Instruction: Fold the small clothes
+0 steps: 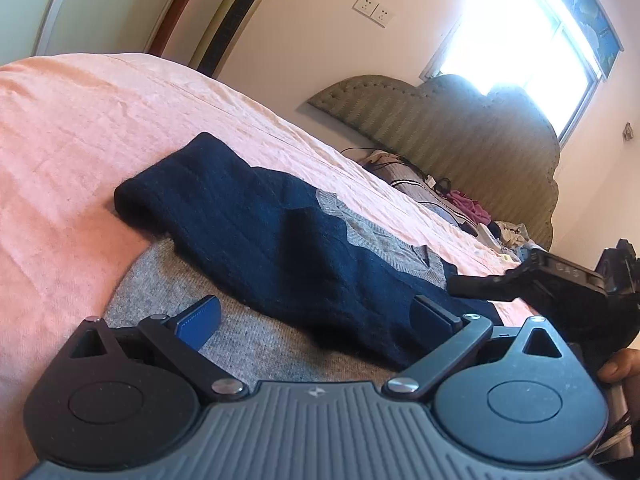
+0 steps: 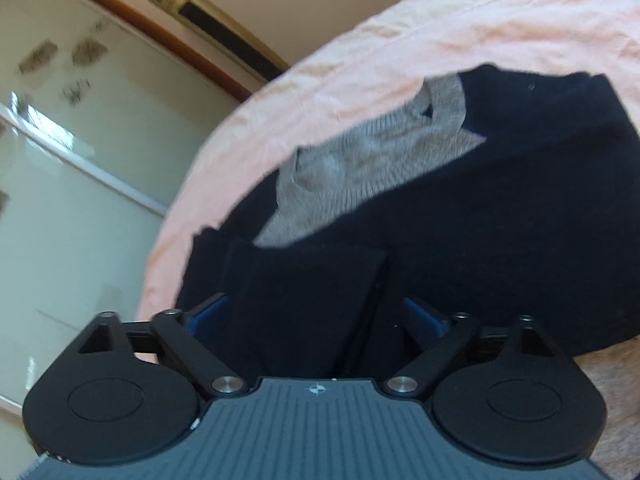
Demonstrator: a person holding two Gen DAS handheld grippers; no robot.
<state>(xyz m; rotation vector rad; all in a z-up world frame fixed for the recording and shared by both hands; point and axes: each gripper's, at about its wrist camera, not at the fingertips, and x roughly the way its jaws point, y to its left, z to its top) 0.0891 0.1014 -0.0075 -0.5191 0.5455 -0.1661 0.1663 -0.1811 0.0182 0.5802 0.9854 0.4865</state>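
A knit sweater, grey (image 1: 256, 344) with navy parts, lies on the pink bed sheet (image 1: 80, 128). One navy sleeve (image 1: 256, 220) is folded across its grey body. My left gripper (image 1: 316, 318) hovers low over the grey body, open, with the sleeve's lower edge under its right pad and nothing gripped. In the right wrist view the sweater's grey chest (image 2: 360, 168) sits among navy fabric. My right gripper (image 2: 316, 314) is open around a navy sleeve cuff (image 2: 312, 292); its blue pads stand clear of the fabric. The right gripper's black finger (image 1: 476, 280) shows at the left view's right edge.
A padded headboard (image 1: 460, 132) stands under a bright window (image 1: 520, 32). Loose clothes and cables (image 1: 460, 204) pile by it. A tall air conditioner (image 1: 236, 12) stands behind the bed. The bed edge (image 2: 168, 220) drops off left of the right gripper. A hand (image 1: 620, 368) holds the right gripper.
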